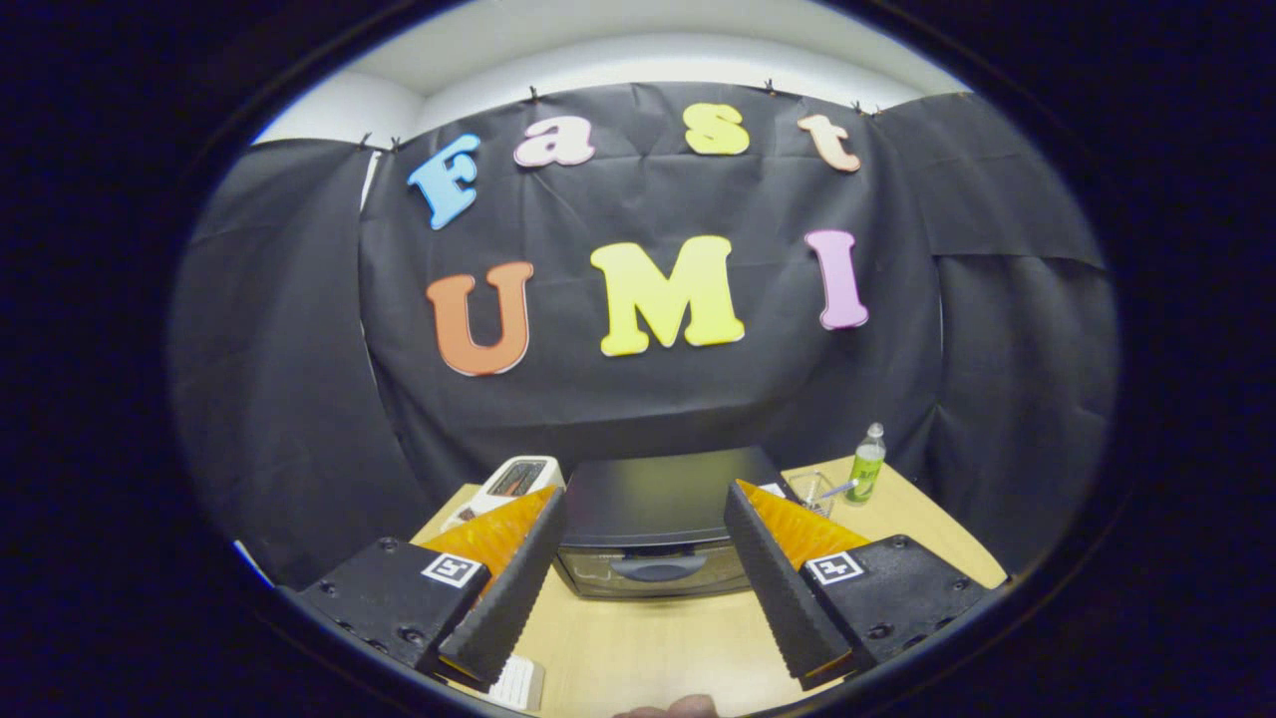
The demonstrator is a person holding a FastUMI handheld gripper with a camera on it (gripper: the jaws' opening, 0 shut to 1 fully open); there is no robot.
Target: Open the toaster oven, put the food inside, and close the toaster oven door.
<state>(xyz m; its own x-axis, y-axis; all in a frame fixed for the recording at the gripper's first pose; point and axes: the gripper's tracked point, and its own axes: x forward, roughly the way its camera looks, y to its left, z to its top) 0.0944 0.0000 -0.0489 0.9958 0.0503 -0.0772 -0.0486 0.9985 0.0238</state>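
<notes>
Fingers [518, 588] of the gripper [643, 573] stand wide apart with nothing between them but open air, raised above the table and looking down at it.

Table [658, 643]: pale wood, set against the black cloth wall of the booth.

Toaster oven [653, 524]: dark body, sits toward the back of the table, just ahead of the fingers and framed in the gap between them. Door shut; its handle [658, 568] runs across the top of the glass front, facing the gripper.

White toaster [506, 486]: left of the oven, close beside it, partly hidden behind the left finger. Slots on top face up.

Clear glass [812, 491]: right of the oven, near its back corner, with a thin stick-like thing leaning out of it; cannot tell what the stick is.

Small bottle [866, 465]: green label, pale cap, upright, just beyond the glass toward the wall.

White flat object [518, 686]: at the near table edge, under the left finger, mostly hidden; cannot tell what it is.

Fingertip of a person [678, 707]: just showing at the near edge, below the fingers.
</notes>
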